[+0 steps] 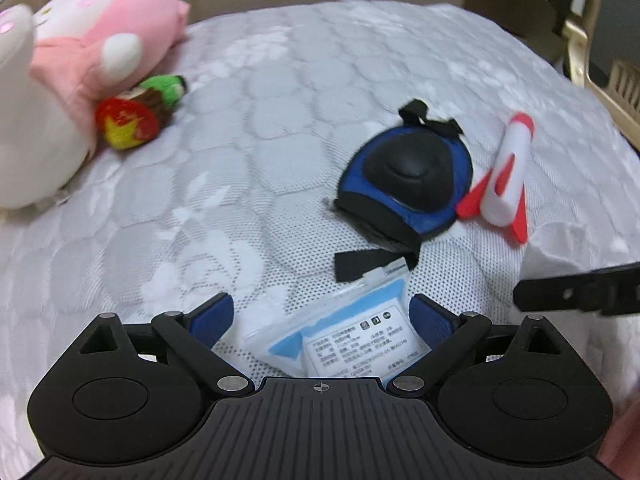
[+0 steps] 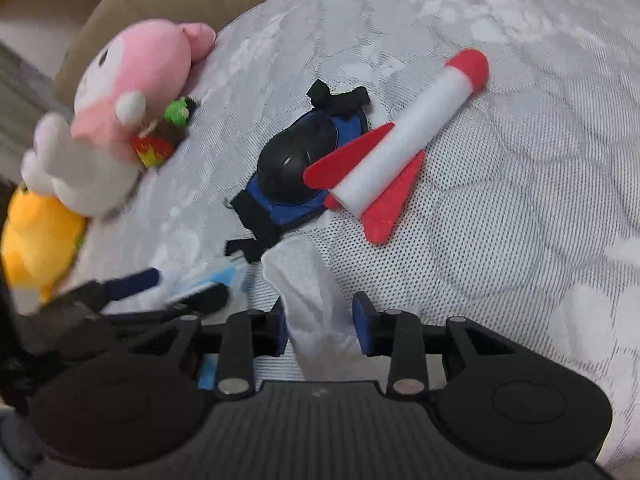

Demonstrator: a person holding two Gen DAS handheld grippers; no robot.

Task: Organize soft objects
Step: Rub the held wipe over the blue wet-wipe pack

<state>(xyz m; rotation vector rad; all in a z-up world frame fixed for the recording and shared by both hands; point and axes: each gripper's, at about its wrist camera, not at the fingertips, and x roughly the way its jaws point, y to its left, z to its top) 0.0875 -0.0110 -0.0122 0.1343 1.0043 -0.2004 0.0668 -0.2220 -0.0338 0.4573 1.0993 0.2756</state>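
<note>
white tissue (image 2: pixel 316 304) hanging pinched in right gripper (image 2: pixel 320 330) jaws above the bed (image 2: pixel 520 200) | left gripper (image 1: pixel 320 316) jaws standing wide, empty, over mask packet (image 1: pixel 352 340) | risk: thin tissue slipping or tearing; arms crowding, likely colliding

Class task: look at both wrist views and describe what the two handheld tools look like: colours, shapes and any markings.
Both the left tool and the right tool are matte black plastic with ribbed centre plates, rounded side lobes with circular discs, silver pivot pins, and blue pads on the fingers. A small crosshair mark sits on the left tool's plate. No cables or sleeves are visible.
</note>
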